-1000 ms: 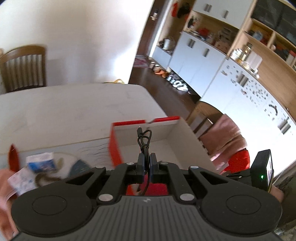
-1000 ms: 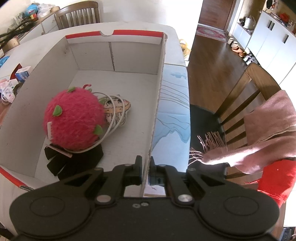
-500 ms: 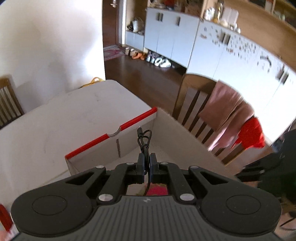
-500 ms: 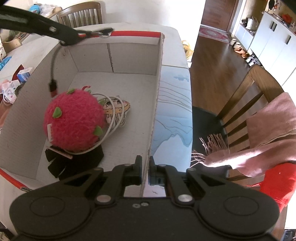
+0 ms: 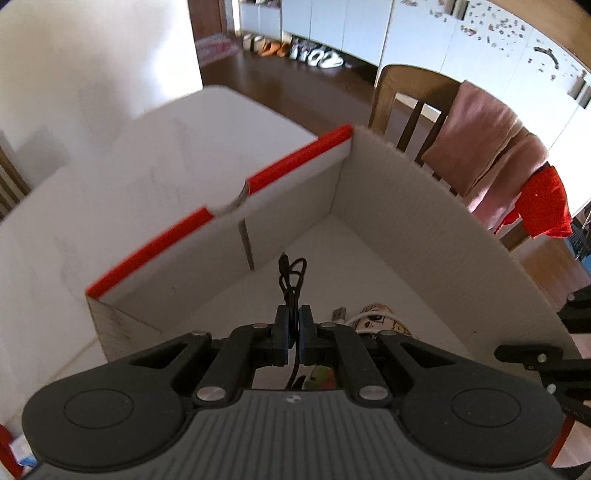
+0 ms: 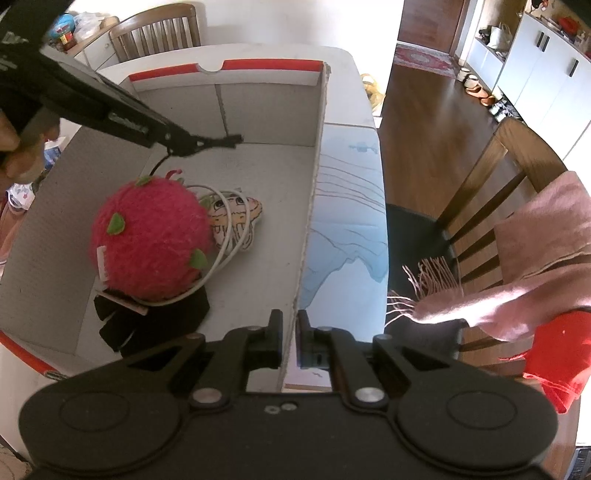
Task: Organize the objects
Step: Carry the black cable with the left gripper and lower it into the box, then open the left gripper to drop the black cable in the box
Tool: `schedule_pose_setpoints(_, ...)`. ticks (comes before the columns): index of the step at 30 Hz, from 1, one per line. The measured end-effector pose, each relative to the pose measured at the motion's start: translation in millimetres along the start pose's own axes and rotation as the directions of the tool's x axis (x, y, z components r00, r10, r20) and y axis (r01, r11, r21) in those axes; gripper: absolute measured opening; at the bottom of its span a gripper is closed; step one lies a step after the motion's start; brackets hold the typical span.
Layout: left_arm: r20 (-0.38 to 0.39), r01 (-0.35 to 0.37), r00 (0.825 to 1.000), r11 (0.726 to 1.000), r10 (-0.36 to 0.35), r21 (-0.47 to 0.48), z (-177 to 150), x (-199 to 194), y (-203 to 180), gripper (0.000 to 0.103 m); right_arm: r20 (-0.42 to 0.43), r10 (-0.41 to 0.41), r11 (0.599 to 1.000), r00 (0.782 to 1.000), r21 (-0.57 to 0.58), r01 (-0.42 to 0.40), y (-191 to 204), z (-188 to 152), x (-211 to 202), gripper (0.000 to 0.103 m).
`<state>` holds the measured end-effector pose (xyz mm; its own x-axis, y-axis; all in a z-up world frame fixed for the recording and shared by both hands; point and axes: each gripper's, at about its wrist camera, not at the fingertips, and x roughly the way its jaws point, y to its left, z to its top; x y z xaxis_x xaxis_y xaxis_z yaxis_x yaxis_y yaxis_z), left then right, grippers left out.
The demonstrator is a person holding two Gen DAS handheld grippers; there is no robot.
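Observation:
My left gripper (image 5: 291,325) is shut on a thin black cable (image 5: 291,280) and holds it over the open white cardboard box (image 5: 406,206) with red rim. In the right wrist view the left gripper (image 6: 207,142) hangs over the box interior with the cable (image 6: 159,166) dangling above a pink fuzzy plush ball (image 6: 147,236). My right gripper (image 6: 290,332) is shut on the box's right wall (image 6: 314,177). A white cable (image 6: 229,236), a cartoon-face pouch (image 6: 236,221) and a black cloth item (image 6: 147,317) lie in the box.
The box stands on a white table (image 5: 110,192). A wooden chair (image 6: 491,206) draped with a pink scarf (image 6: 535,258) and red cloth (image 6: 554,347) stands to the right. Another chair (image 6: 159,33) is at the far side. Small packets (image 6: 22,192) lie left of the box.
My left gripper has moved over the box with the black cable, further in and lower above the plush ball. My right gripper has stayed on the box wall.

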<state>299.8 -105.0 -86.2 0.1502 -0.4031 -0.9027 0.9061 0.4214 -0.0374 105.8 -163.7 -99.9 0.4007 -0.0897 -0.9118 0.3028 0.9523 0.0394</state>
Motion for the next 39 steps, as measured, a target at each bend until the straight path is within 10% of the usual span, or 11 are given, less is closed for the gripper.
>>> schedule_pose_setpoints(13, -0.069, 0.042, 0.996, 0.991, -0.051, -0.128, -0.4, 18.0, 12.9, 0.013, -0.008, 0.002, 1.000, 1.000, 0.004, -0.002, -0.8, 0.3, 1.3, 0.006)
schedule_pose_setpoints(19, -0.033, 0.036, 0.999, 0.987, -0.041, -0.154, -2.0, 7.8, 10.9, 0.041, -0.008, 0.005, 1.000, 1.000, -0.008, -0.005, -1.2, -0.1, 1.2, 0.006)
schedule_pose_setpoints(39, 0.144, 0.004, 0.989, 0.966, 0.034, -0.257, -38.4, -86.7, -2.4, 0.050, -0.009, 0.034, 0.997, 0.999, -0.069, -0.034, -1.6, 0.0, 0.8, 0.008)
